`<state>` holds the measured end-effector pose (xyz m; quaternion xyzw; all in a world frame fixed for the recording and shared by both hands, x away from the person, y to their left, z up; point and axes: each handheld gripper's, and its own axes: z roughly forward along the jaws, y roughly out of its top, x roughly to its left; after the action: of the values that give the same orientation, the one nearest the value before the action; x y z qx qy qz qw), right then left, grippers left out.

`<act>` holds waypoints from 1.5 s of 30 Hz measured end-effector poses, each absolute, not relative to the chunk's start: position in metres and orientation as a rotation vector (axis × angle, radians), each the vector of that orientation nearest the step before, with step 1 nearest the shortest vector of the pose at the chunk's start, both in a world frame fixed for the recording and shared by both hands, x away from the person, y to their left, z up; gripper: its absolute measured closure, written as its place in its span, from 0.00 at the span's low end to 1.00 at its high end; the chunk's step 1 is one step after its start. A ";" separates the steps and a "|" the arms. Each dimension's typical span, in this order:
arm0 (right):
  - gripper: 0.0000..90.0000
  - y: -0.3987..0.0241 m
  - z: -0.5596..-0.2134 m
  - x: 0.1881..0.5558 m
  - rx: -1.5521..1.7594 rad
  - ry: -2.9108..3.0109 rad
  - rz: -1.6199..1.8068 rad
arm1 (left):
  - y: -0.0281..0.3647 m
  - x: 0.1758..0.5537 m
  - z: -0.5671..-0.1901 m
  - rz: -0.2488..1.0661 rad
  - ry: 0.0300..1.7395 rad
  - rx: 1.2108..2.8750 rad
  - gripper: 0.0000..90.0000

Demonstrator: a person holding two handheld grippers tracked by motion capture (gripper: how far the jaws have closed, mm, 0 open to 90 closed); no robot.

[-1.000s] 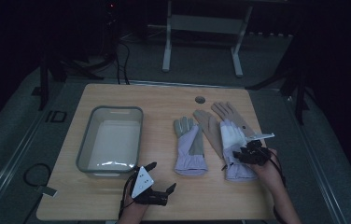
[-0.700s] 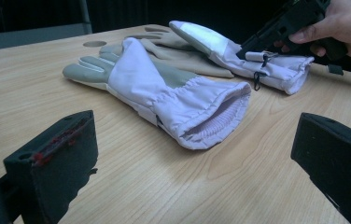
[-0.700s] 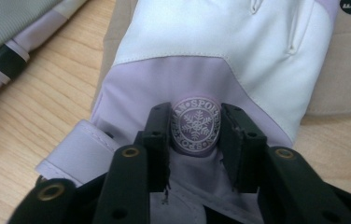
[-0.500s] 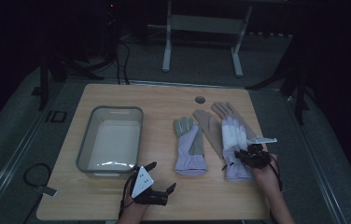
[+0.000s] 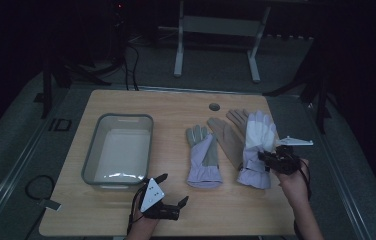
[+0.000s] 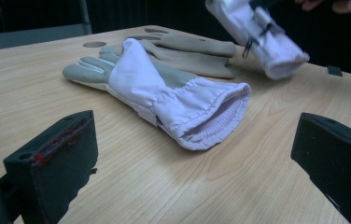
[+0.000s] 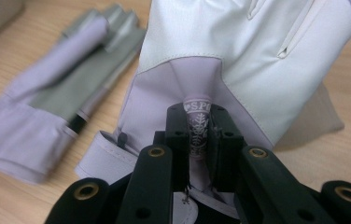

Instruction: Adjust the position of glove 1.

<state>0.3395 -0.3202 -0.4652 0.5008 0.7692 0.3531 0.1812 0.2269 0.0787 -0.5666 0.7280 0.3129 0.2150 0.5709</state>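
A lilac and white glove (image 5: pixel 257 142) lies at the table's right. My right gripper (image 5: pixel 270 159) is shut on its cuff end and holds that end off the wood. In the right gripper view the jaws have just been closing and now pinch a lilac fold with a logo tab (image 7: pixel 198 122) on the glove (image 7: pixel 239 51). A second lilac and grey glove (image 5: pixel 203 160) lies flat left of it, and its cuff (image 6: pixel 211 116) faces my left gripper (image 6: pixel 194 154). The left gripper (image 5: pixel 168 192) rests open near the front edge, holding nothing.
A grey plastic bin (image 5: pixel 118 150) stands at the table's left, just beyond the left gripper. A tan glove-shaped piece (image 5: pixel 226 136) lies between the two gloves, partly under the right one. A round hole (image 5: pixel 214 107) sits near the far edge.
The right gripper has closed on the right glove's cuff and risen, lifting that end off the table. The left gripper has stayed in place.
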 end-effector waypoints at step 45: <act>0.88 -0.156 -0.480 0.370 1.438 2.380 0.877 | 0.078 0.227 -0.567 0.514 0.735 1.709 0.01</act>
<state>0.3704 -0.1559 -0.4801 0.4899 0.8112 0.2987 0.1127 0.2265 0.0782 -0.5665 0.7281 0.3130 0.2190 0.5692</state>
